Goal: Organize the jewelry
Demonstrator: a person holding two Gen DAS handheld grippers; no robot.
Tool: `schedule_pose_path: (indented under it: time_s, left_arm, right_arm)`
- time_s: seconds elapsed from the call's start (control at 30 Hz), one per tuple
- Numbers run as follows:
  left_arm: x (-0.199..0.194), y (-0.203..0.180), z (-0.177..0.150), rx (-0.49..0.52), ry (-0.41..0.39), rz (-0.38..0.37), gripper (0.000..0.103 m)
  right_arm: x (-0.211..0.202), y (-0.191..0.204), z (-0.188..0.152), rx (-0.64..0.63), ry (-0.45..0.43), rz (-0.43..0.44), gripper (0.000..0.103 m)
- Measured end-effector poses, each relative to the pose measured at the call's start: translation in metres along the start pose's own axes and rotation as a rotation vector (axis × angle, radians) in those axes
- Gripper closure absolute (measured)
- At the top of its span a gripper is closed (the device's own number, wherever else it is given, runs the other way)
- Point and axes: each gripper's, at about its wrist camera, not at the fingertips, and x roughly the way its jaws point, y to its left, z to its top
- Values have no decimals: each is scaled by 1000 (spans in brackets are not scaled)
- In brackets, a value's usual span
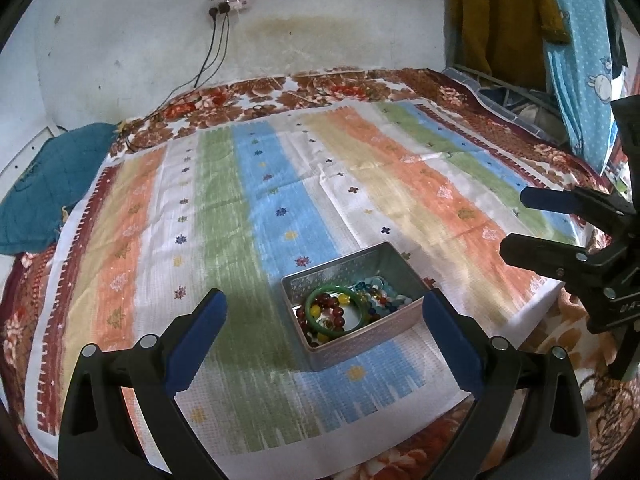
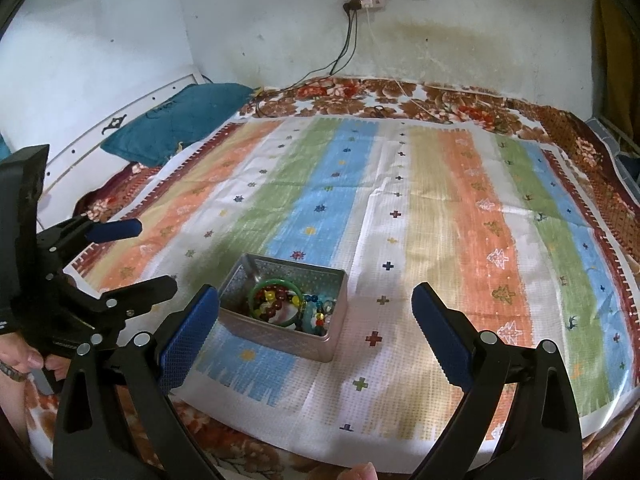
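Note:
A small metal tin (image 1: pixel 362 344) stands on the striped cloth and holds a green bangle (image 1: pixel 320 325), a dark red bead bracelet (image 1: pixel 334 305) and other coloured beads. In the right wrist view the tin (image 2: pixel 280 336) holds the same bangle (image 2: pixel 256 285). My left gripper (image 1: pixel 325 306) is open and empty, hovering just in front of the tin; it also shows at the left of the right wrist view (image 2: pixel 154 254). My right gripper (image 2: pixel 316 300) is open and empty, to the right of the tin; it shows at the right of the left wrist view (image 1: pixel 514 222).
The striped cloth (image 1: pixel 248 208) covers a bed with a floral blanket (image 1: pixel 304 90). A teal pillow (image 1: pixel 44 184) lies at the back left. Cables (image 1: pixel 212 56) hang from a wall socket. Clothes (image 1: pixel 504 20) hang at the back right.

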Motion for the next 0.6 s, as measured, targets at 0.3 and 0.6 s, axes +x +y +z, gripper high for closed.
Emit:
schedule_pose_path:
  time_s: [0.3, 0.6]
  left_arm:
    - [-2, -3, 0, 1, -1, -7, 7]
    - [-2, -7, -1, 14, -3, -11, 6]
  right_arm:
    - [0, -1, 0, -23, 5, -3, 5]
    - [0, -1, 1, -23, -1, 0, 5]
